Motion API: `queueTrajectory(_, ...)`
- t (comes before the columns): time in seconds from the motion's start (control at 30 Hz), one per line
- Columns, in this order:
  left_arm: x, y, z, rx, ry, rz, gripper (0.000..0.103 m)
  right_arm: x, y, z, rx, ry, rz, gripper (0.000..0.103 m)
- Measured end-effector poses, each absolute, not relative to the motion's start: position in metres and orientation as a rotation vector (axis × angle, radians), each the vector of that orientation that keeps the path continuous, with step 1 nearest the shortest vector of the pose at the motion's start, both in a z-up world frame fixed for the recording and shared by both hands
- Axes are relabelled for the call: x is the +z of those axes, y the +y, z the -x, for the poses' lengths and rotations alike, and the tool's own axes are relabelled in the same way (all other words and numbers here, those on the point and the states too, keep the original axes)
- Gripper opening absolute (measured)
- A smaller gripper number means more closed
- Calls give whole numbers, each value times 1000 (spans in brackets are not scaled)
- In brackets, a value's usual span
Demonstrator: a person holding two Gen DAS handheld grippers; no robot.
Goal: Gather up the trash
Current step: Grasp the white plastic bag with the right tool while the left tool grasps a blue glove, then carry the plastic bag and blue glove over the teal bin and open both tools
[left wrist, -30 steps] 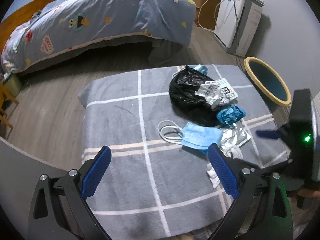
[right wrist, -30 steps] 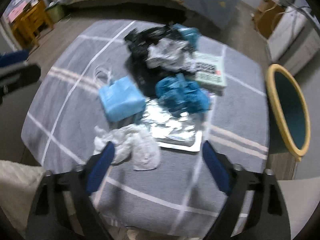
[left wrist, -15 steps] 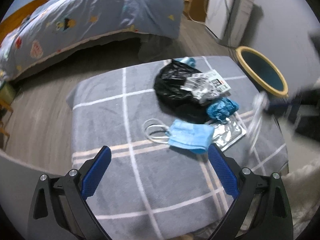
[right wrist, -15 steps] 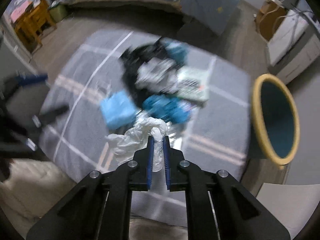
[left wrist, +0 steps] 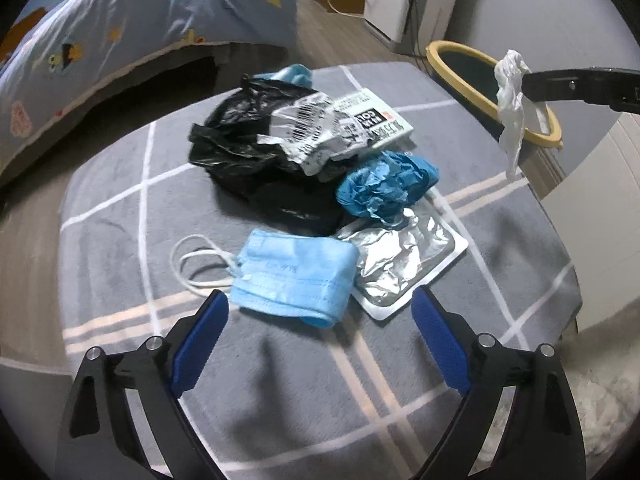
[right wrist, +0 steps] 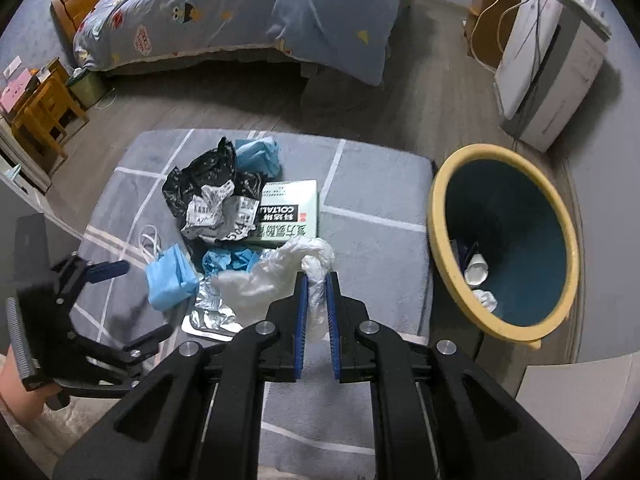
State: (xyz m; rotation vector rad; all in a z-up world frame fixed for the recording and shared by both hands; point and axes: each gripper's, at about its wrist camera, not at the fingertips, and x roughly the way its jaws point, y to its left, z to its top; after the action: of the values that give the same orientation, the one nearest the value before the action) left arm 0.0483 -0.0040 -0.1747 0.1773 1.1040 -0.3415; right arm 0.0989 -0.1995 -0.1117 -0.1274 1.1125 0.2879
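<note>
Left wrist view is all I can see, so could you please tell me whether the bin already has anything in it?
Observer: Yes. The right wrist view looks down into the bin, and a few white scraps lie at its bottom.
Operator: Thank you. Are the right tongs closed properly on that white plastic?
Observer: They are. Both blue pads of the right tongs press on the white plastic, which bunches out above them.
Operator: Are they aimed at the bin?
Observer: No. In that view the tongs point at the grey cloth, with the bin off to their right.
</note>
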Motion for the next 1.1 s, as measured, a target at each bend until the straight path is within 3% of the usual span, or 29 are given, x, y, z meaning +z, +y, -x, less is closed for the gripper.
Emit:
queueTrajectory(0.1,-179,-8,-51,-350,1122,-203,67,-115,-202,-100,288,1114,151,9)
queueTrajectory(0.17,-181,-9,-51,-367,1140,-195,57,-117,-206,-102,283,1124,137,9)
queueTrajectory(0.23,-180,-9,-50,-370,1143,-203,37,-117,-211,-103,277,1125,112,9)
queueTrajectory(0.3,-175,-8,-49,-373,1128,-202,28,-116,-216,-104,273,1123,83,9)
queueTrajectory(0.53,-143,-4,-46,-377,1033,-180,22,-111,-226,-105,264,1114,24,9)
queueTrajectory(1.1,-58,-35,-53,-477,837,-161,22,-81,-265,-119,195,1028,-138,9)
